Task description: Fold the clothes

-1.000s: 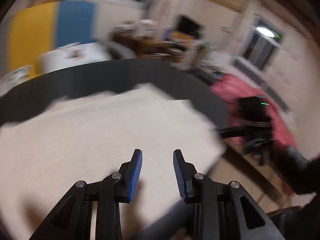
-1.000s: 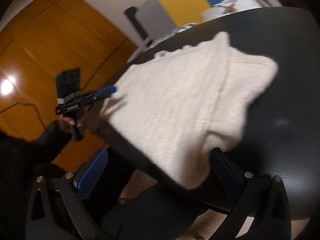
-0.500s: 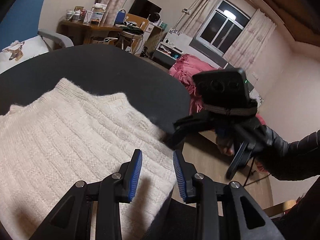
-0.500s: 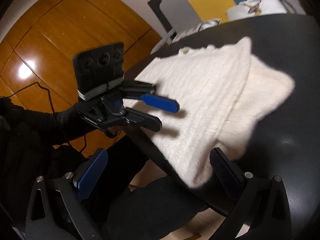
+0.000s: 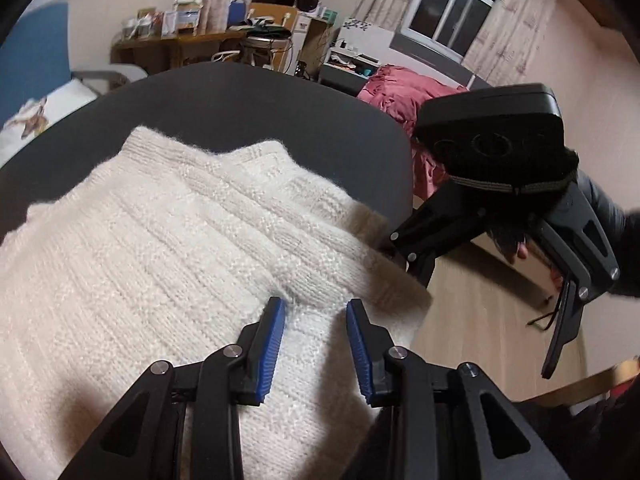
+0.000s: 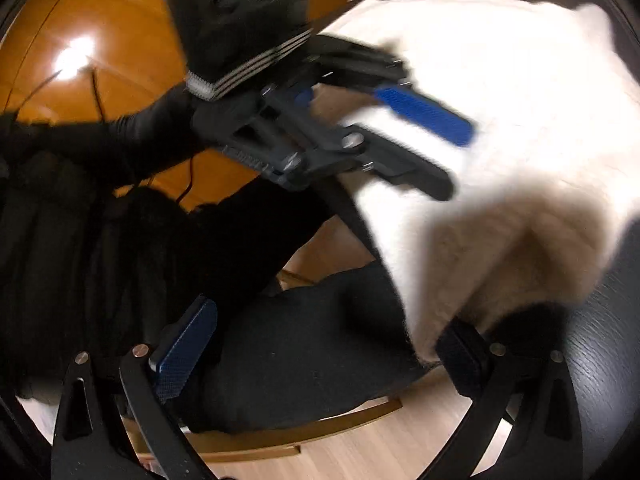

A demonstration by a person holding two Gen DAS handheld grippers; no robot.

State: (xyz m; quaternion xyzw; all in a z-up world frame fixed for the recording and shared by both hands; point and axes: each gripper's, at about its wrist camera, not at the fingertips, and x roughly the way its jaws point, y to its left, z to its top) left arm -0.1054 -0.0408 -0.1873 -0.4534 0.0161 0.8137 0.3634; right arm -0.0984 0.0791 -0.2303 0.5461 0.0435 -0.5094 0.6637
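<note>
1. Left gripper (image 5: pixel 316 344): jaws parted, nothing pinched, over the near corner of item 2.
2. Cream knit sweater (image 5: pixel 168 248): flat on round black table (image 5: pixel 280 112).
3. Right gripper (image 6: pixel 328 344): jaws wide apart, empty, at the sweater's overhanging edge.

Sweater (image 5: pixel 168 248): cream-white, ribbed knit w/ raised lengthwise bands. Bench (image 5: pixel 256 108): matte black, faint wood grain in right-wrist view. Left gripper (image 5: pixel 316 344): black frame, silver rivets, blue textured pads. Right gripper (image 6: pixel 320 348): black too, pads blue w/ fine grid. Sleeve (image 6: pixel 132 136): black. Bedding (image 5: pixel 404 92): pink-red. Curtains (image 5: pixel 508 20): pale w/ small faded print. Chair back (image 5: pixel 32 56): blue. Floor (image 5: pixel 480 312): light wood. Panelled wall (image 6: pixel 100 32): glossy orange-brown.
</note>
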